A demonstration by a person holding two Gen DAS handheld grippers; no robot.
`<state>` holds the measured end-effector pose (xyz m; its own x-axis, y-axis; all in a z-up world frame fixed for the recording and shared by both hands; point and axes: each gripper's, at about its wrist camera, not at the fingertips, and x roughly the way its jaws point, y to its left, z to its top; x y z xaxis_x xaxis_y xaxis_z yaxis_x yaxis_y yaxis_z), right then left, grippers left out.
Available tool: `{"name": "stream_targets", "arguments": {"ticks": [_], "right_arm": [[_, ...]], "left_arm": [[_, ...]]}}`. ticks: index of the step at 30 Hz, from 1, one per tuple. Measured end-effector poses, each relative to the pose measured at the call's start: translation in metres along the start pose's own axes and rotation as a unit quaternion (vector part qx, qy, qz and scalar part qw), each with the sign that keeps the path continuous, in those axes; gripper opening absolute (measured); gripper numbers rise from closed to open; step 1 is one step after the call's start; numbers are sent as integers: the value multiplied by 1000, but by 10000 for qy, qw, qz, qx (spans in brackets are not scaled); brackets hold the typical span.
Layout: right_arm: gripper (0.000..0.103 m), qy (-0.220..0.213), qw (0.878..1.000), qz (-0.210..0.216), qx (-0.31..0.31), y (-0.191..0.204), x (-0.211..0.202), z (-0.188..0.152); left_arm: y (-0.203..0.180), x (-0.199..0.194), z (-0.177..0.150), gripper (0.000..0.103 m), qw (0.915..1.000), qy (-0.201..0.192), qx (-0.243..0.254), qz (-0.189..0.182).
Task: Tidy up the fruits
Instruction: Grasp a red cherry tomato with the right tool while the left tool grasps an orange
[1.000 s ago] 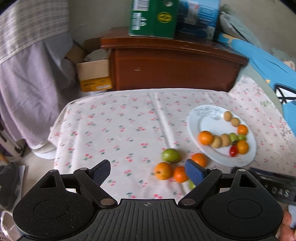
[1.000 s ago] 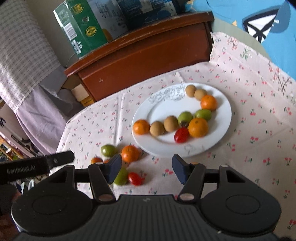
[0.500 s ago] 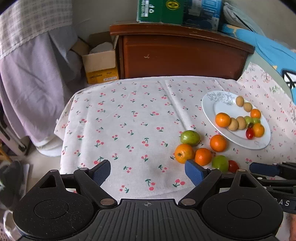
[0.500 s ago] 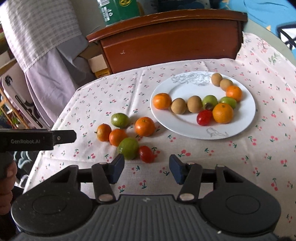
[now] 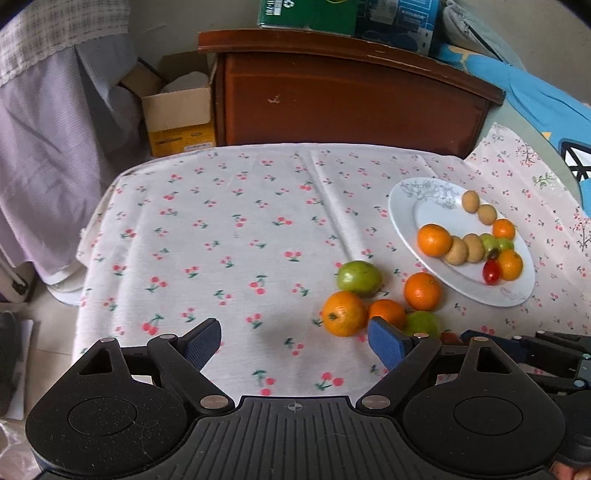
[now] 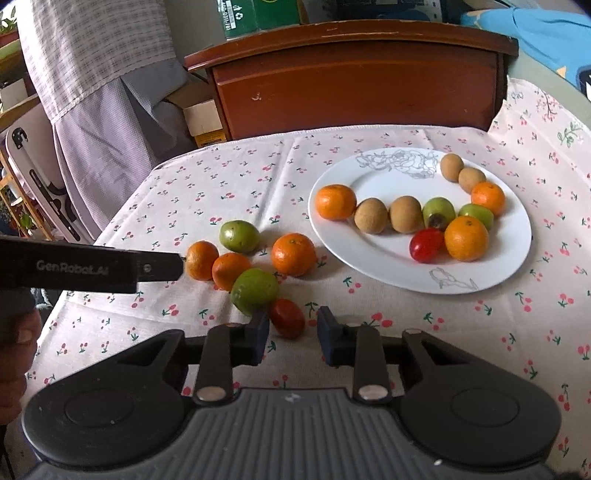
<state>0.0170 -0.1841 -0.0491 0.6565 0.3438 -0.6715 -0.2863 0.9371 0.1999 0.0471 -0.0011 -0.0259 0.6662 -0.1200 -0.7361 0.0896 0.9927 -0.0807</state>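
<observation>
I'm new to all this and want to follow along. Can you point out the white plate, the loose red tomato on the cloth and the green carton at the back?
white plate (image 6: 373, 254), right wrist view, bare front rim.
red tomato (image 6: 287, 318), right wrist view, middle.
green carton (image 5: 306, 14), left wrist view, front face.

Both grippers are built of black plastic with ribbed grey housings. The left gripper (image 5: 293, 341) carries blue pads (image 5: 386, 341). "GenRobot.AI" is printed in white on its side.

Table under cherry-print cloth (image 6: 229, 177); white plate (image 6: 369, 254) right; loose oranges, green fruits, red tomato (image 6: 287, 318) just beside it.
</observation>
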Motion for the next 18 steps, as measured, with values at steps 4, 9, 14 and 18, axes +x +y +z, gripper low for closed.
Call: {"name": "stream_targets", "arguments": {"ticks": [4,9,14,18], "right_arm": [[19,-8,10000,17,4,0,1,1],[19,62,10000,-33,70,-1,0,2],[20,31,9999,-32,130,-2,-1,1],[20,7,9999,-34,139,-1,0,0]], "left_arm": [[-5,9,-1,84,10000,38,27,-38],[-4,17,-3,78,9999,13,-83,-117],[-3,18,0,77,9997,-61,-131,-189],[-2,17,1,62,9985,-65,-268,-468]]}}
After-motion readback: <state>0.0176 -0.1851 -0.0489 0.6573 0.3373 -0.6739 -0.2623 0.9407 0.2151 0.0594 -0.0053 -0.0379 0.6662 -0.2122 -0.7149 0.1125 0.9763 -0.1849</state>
